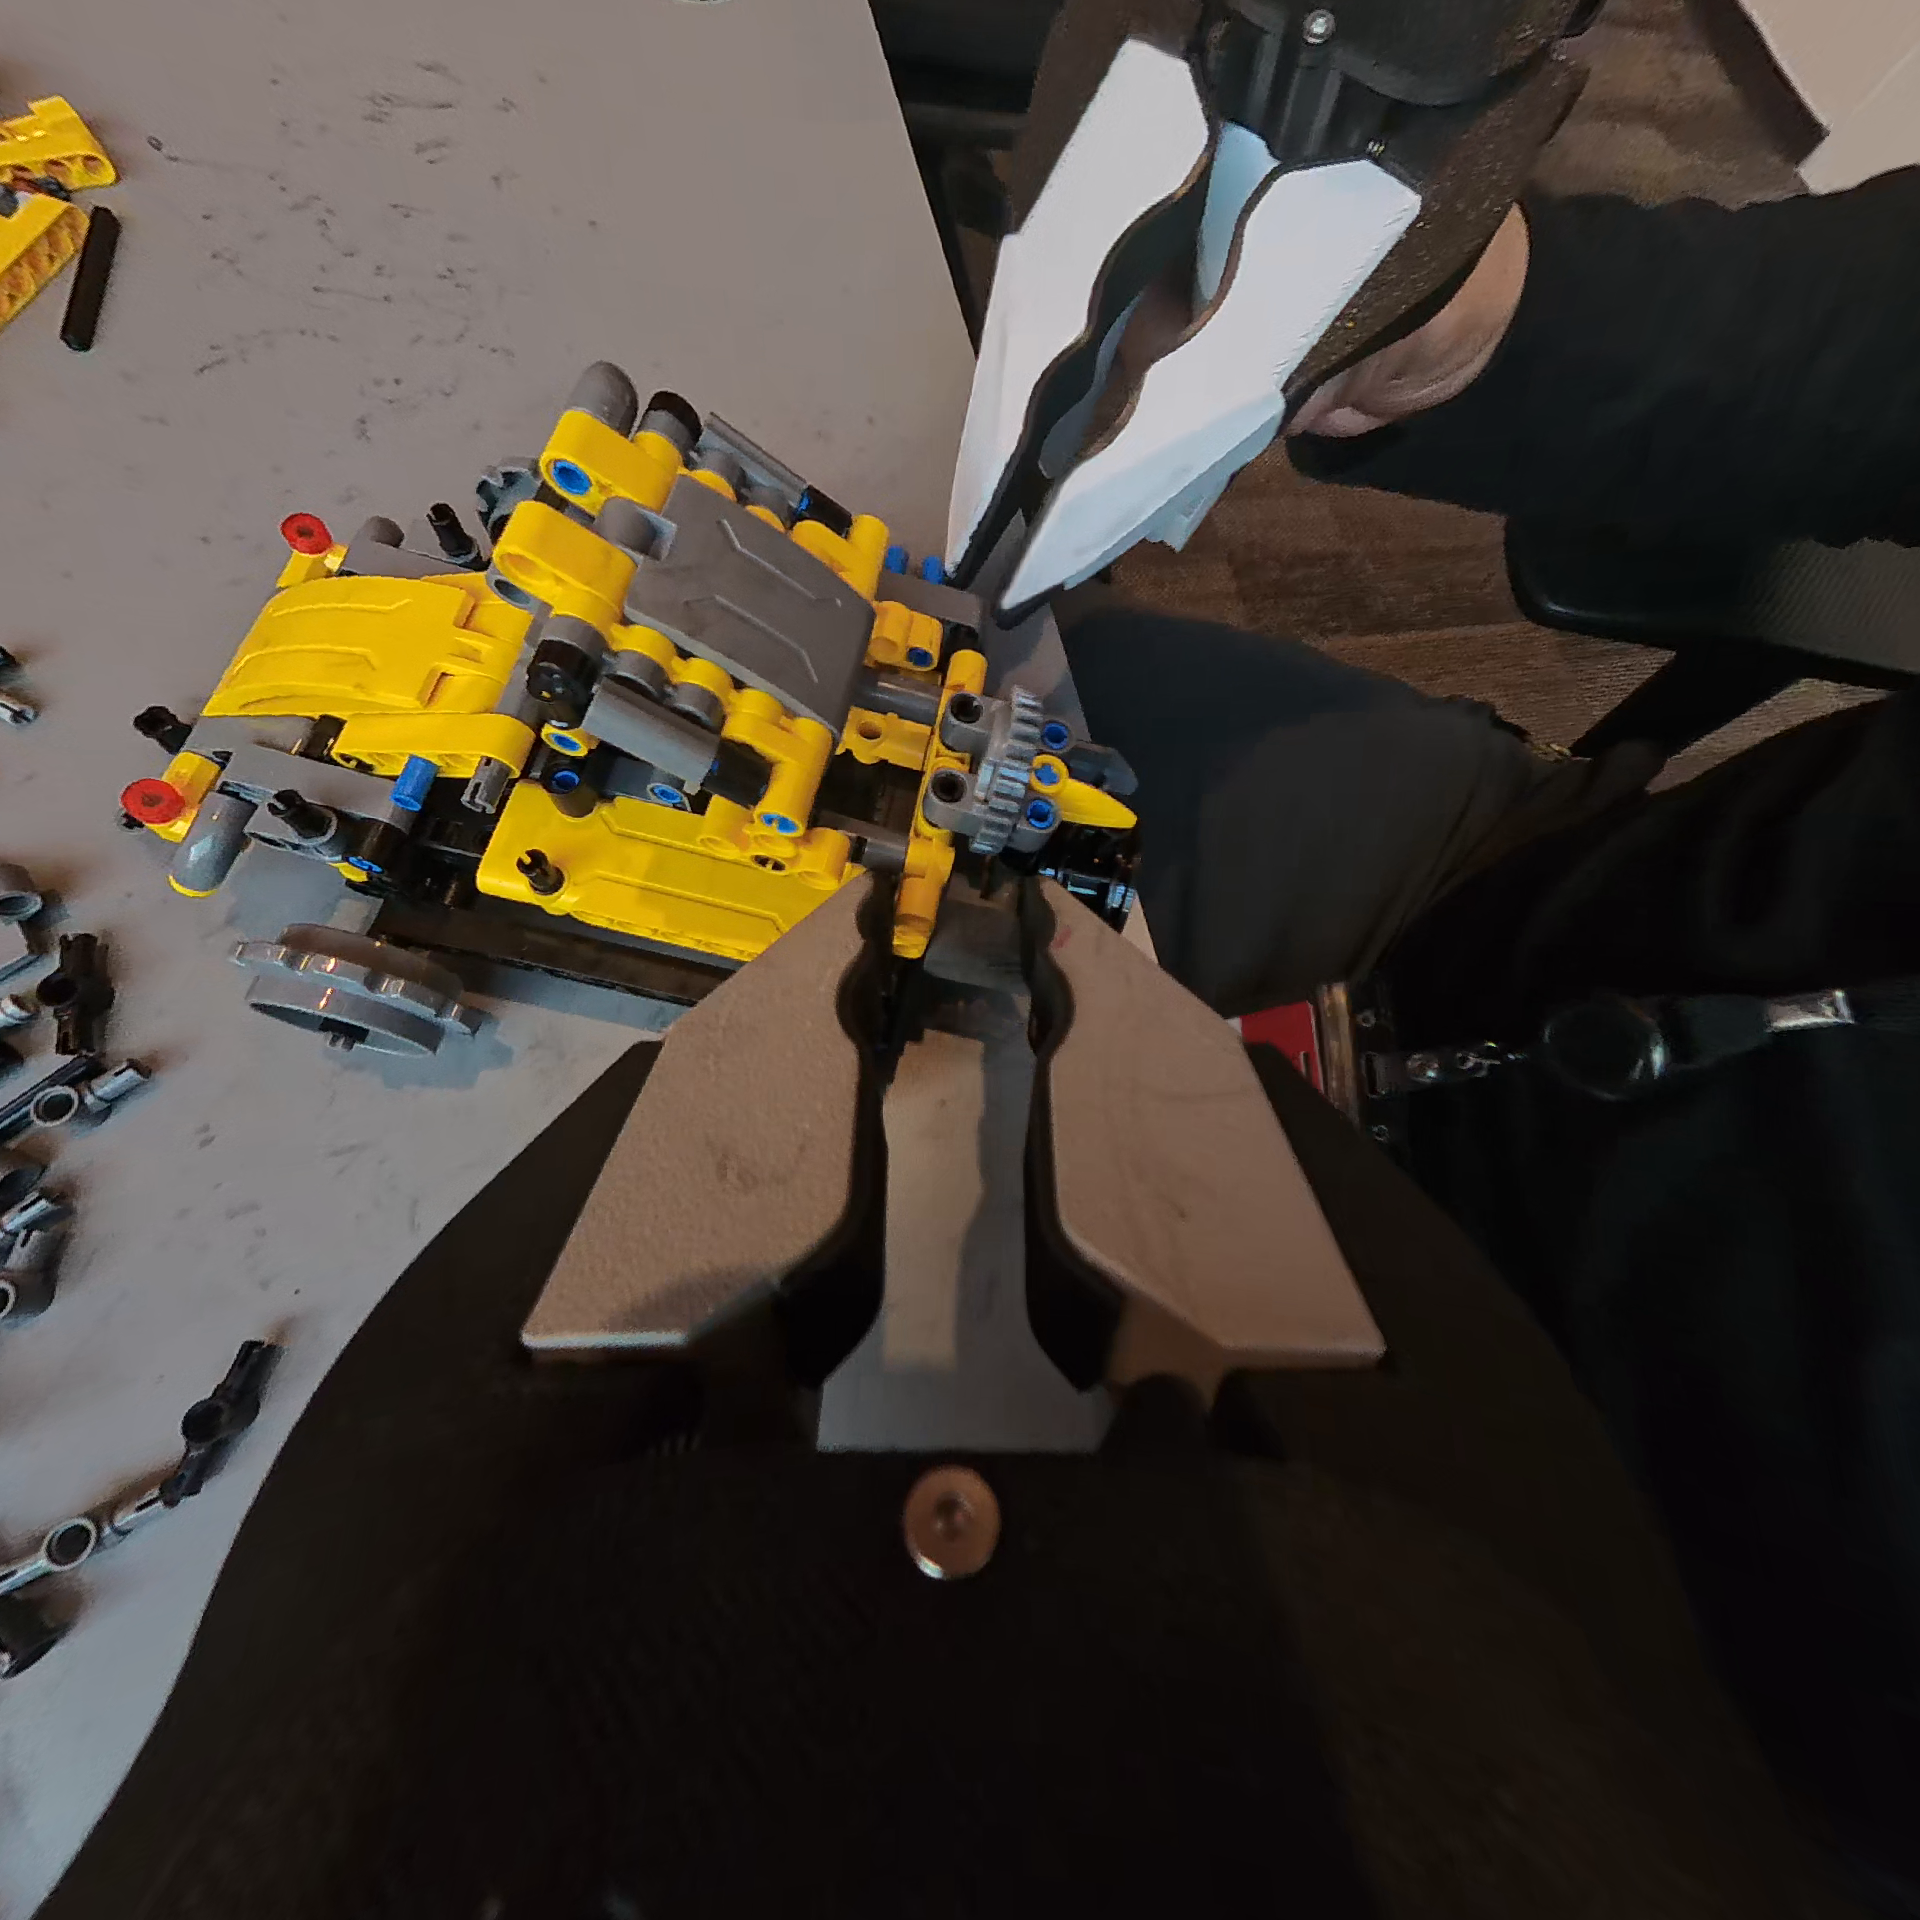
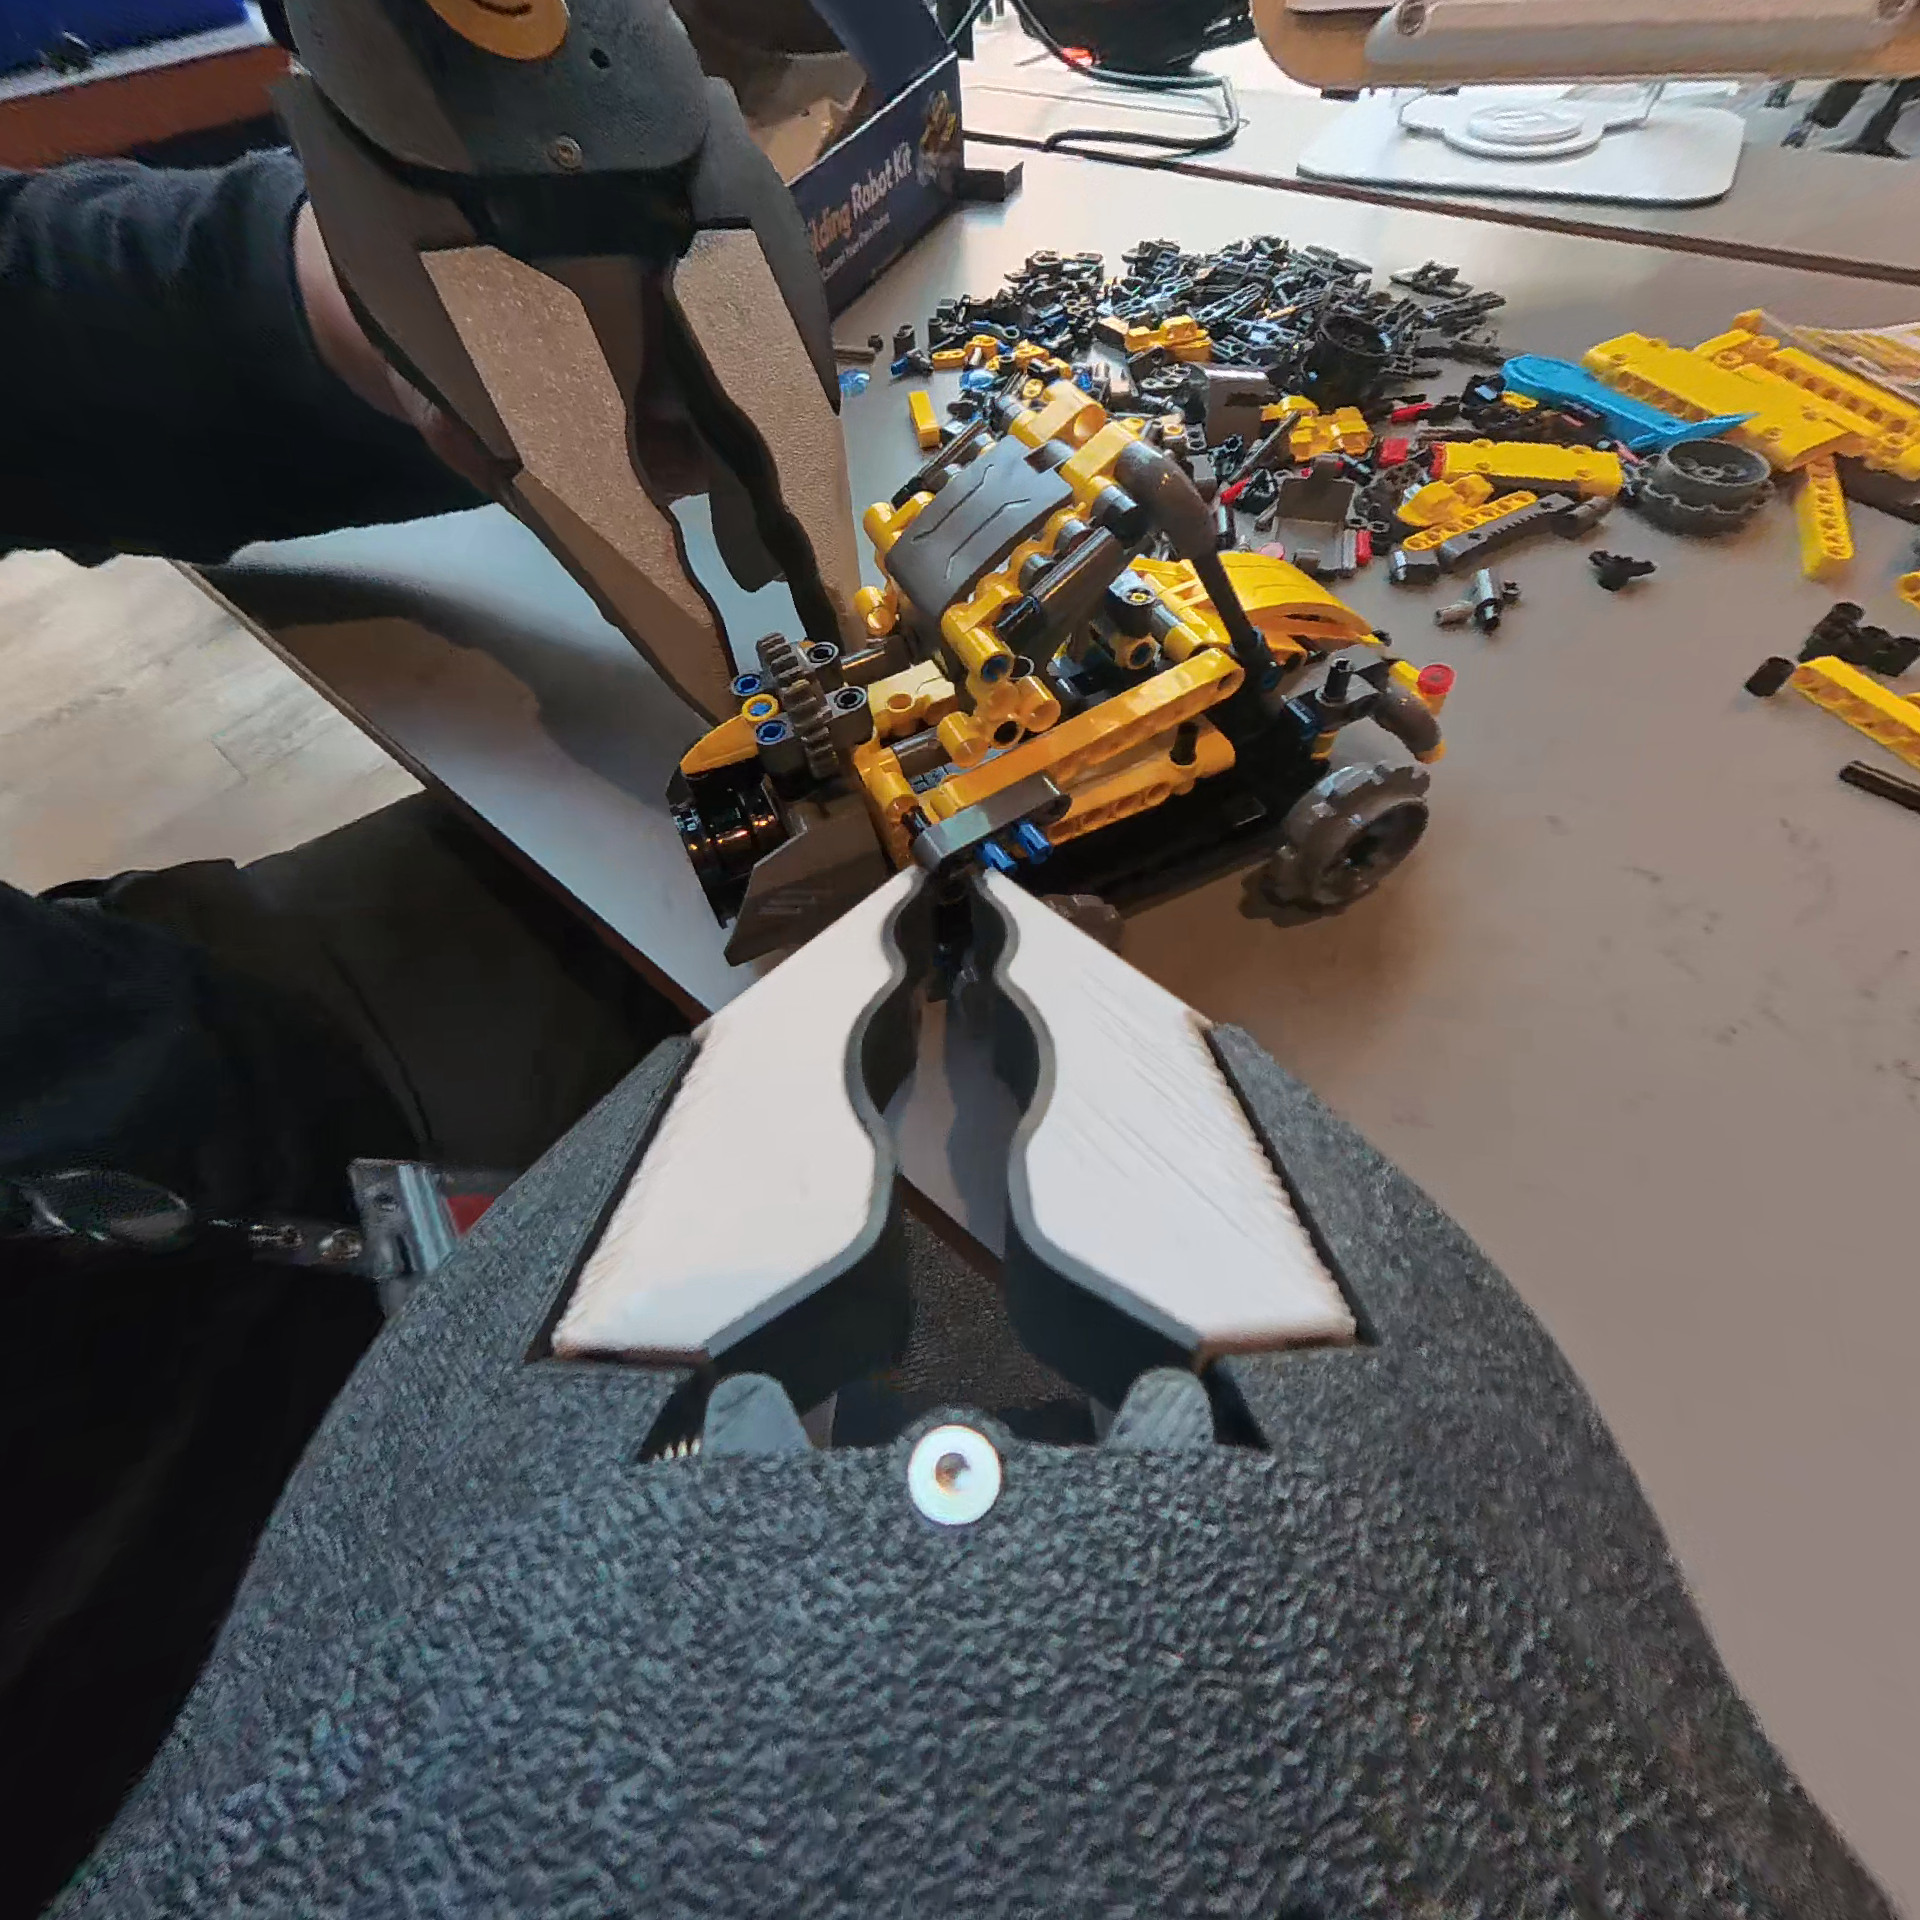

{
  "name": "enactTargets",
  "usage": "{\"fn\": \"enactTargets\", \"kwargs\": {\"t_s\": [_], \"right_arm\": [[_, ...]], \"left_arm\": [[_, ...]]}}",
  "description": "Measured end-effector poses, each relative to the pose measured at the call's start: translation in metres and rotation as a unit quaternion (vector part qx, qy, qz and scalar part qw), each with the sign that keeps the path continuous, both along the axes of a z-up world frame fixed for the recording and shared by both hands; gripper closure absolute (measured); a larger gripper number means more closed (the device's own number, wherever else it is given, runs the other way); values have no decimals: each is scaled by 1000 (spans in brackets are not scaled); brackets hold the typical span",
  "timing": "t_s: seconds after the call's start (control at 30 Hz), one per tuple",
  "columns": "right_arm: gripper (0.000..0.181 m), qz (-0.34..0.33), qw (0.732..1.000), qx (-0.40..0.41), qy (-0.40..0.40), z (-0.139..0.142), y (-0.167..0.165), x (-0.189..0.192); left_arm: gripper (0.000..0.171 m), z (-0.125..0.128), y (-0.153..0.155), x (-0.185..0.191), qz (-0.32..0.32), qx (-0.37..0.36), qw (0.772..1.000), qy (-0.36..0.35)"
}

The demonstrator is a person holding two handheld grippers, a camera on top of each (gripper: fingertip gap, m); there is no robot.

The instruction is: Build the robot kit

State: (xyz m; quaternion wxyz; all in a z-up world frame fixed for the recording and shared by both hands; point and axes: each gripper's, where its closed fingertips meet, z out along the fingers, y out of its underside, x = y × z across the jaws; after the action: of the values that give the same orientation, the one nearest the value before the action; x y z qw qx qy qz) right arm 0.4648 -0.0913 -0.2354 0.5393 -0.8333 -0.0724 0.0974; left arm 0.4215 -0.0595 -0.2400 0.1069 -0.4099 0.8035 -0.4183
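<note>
A yellow, grey and black brick-built vehicle model stands at the table's near edge; it also shows in the right wrist view. My left gripper, with tan fingers, clasps the model's front end below the grey gear, a yellow beam between its fingers. In the right wrist view it comes down from the upper left. My right gripper, with white fingers, is pinched shut on a small dark grey beam with blue pins at the model's side. In the left wrist view it reaches in from above.
The grey table bears a big pile of loose black, grey and yellow parts behind the model, plus a blue box and a white stand. Small connectors lie left. A person's dark-clothed legs are beyond the table edge.
</note>
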Motion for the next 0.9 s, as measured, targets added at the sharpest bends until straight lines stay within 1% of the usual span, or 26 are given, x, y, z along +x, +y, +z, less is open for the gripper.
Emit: {"fn": "enactTargets", "kwargs": {"t_s": [0.1, 0.2, 0.27, 0.33, 0.4, 0.63, 0.67, 0.77, 0.83, 0.9], "right_arm": [[168, 1, 1000, -15, 26, -6, -1, 0], [163, 18, 996, -9, 83, -6, 0, -4], [163, 22, 995, -1, 100, -5, 3, -5], [170, 17, 997, 5, 81, -6, 5, -3], [172, 20, 998, 6, 63, -7, 7, -3], [173, 29, 998, 22, 49, -8, 8, -4], [174, 30, 998, 26, 38, -8, 8, -5], [174, 31, 999, 31, -28, -8, 7, -6], [174, 35, 999, 26, -24, -8, 8, -4], [174, 39, 998, 27, -36, -8, 8, -3]], "left_arm": [[150, 0, 0, 0, -7, 3, 1000, 0], [151, 0, -1, 0, -12, -6, 1000, 2], [151, 0, -1, 0, -13, -12, 1000, 2], [151, 0, -1, 0, -14, -17, 1000, 2], [151, 0, -1, 0, -13, -18, 1000, 1], [151, 0, 0, 1, 18, -19, 1000, 1], [151, 0, 0, 2, 23, -18, 1000, -1], [151, 0, 0, 2, 43, -34, 998, 13], [151, 1, 1, 4, 44, -38, 998, 11], [152, 1, 2, 6, 50, -47, 997, 20]]}}
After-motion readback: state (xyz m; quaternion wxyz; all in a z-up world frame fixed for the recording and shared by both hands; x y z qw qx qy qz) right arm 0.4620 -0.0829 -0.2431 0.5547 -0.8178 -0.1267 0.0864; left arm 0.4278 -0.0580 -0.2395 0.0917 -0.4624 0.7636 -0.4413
